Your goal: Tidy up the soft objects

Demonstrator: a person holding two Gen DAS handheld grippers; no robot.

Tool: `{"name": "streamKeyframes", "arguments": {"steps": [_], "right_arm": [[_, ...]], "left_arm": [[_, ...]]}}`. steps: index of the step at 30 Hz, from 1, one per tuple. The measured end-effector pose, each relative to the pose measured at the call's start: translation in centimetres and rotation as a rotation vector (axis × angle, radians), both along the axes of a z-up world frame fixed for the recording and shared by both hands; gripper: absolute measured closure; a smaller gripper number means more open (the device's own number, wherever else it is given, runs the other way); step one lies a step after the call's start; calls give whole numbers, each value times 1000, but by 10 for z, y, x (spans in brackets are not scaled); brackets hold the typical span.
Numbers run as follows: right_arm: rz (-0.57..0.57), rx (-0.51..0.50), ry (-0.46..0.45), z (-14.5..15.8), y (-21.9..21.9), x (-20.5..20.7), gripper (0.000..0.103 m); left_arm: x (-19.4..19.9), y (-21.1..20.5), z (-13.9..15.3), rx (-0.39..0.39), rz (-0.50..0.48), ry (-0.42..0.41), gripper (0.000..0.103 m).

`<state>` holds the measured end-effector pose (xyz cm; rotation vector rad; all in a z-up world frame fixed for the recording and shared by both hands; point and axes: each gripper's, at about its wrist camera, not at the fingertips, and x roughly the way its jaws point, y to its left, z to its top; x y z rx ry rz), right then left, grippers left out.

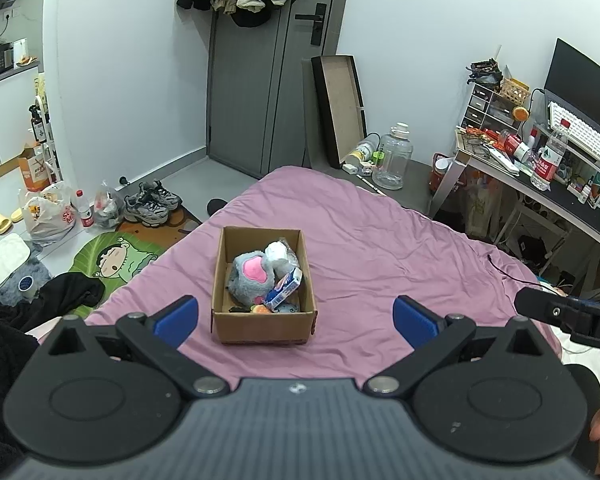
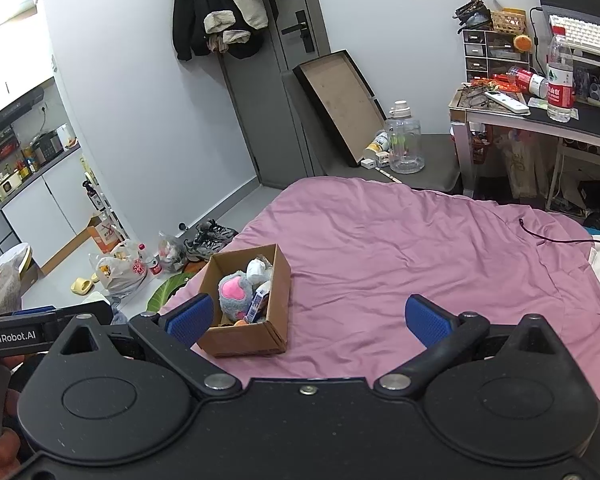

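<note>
Sitting ahead of both released hand-held grippers (image 1: 296,320) (image 2: 306,320), cardboard box (image 1: 262,322) of soft toys (image 1: 252,276).

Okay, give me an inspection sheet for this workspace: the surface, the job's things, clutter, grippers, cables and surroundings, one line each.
Surface: wrinkled pink bedsheet, bare around the box.
Job's things: open cardboard box on the sheet, holding a grey plush paw with a pink pad, a white bundle, a blue-and-white packet and small items too hidden to name.
Clutter: nothing seen loose on the sheet.
Grippers: left gripper and right gripper both open, empty, short of the box.
Cables: thin black cable on the sheet's far right.
Surroundings: crowded desk, grey door, sneakers and bags on the floor.
</note>
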<state>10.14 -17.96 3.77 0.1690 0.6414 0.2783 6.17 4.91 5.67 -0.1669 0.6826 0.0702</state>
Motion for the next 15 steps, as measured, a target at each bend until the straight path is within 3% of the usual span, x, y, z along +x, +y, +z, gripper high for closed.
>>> {"name": "streamKeyframes", "arguments": {"steps": [15], "right_arm": [[0,-40,2,-1,3,-1,0]], "left_arm": [[2,7,-4,-4,0,11,0]]}}
